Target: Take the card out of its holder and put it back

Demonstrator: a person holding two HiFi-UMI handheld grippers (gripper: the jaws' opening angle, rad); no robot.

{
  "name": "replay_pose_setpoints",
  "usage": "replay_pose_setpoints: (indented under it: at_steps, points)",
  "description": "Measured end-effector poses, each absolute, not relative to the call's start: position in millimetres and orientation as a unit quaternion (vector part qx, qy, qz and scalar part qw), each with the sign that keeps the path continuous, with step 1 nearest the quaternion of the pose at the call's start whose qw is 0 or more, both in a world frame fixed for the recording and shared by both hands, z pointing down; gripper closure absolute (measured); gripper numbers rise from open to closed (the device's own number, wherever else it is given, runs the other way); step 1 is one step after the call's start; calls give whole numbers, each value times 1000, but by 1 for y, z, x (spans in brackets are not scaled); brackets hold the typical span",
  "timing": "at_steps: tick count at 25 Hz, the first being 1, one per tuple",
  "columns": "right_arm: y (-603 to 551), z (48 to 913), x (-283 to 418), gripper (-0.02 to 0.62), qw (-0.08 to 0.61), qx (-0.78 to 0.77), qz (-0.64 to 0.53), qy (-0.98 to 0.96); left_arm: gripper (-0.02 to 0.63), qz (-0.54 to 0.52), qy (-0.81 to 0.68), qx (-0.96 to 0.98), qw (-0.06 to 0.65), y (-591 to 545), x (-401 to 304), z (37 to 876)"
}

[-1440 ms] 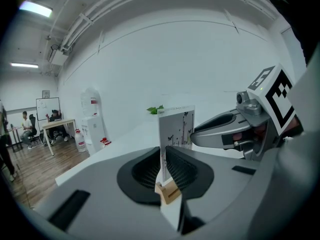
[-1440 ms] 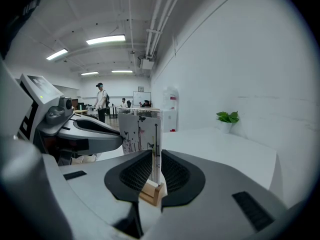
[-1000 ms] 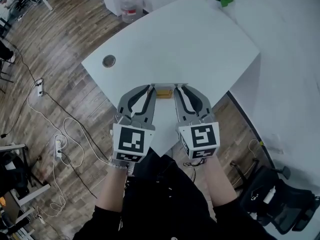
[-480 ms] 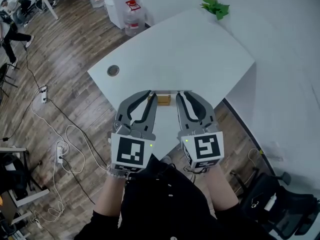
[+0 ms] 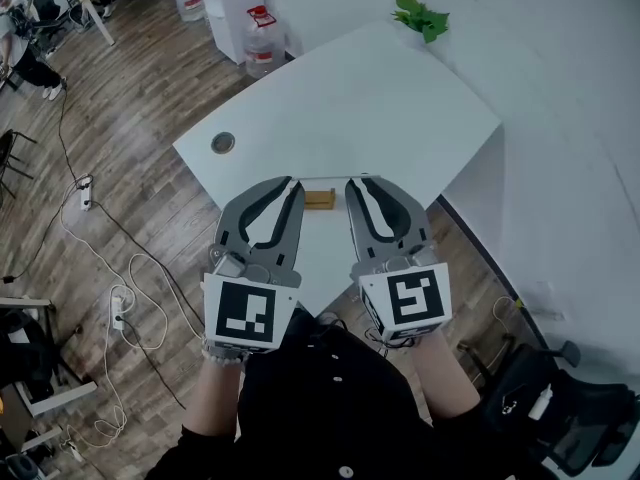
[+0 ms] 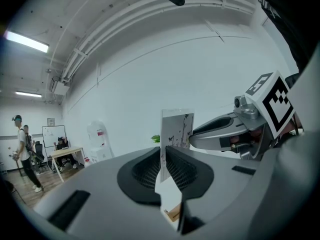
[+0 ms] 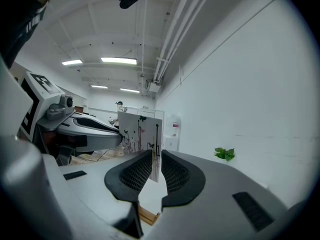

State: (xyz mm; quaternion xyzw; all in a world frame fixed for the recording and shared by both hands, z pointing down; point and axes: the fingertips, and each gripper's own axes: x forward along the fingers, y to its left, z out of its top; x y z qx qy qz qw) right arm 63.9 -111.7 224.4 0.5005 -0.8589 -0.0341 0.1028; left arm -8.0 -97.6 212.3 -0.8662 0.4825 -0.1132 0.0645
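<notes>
A white card printed with black stems and butterflies hangs upright above the white table. Both grippers hold it, one at each lower side edge. My left gripper is shut on its left edge. My right gripper is shut on its right edge. From the head view the card shows only as a thin line between the two tips. The small wooden holder lies on the table under the card, apart from it.
The table's near corner points at me. A round cable grommet sits at its left and a green plant at its far end. Water bottles, floor cables and a chair surround it. A person stands far off.
Both grippers have come slightly up and toward the head camera with the card still held between them. The holder stays on the table.
</notes>
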Motion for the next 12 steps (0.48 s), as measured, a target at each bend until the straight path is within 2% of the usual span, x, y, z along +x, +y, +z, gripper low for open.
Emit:
replay_pose_setpoints:
  at_steps: [12]
  points:
    - [-109, 222, 61, 508, 101, 504, -33, -857, 561, -107, 478, -869, 68, -96, -12, 208]
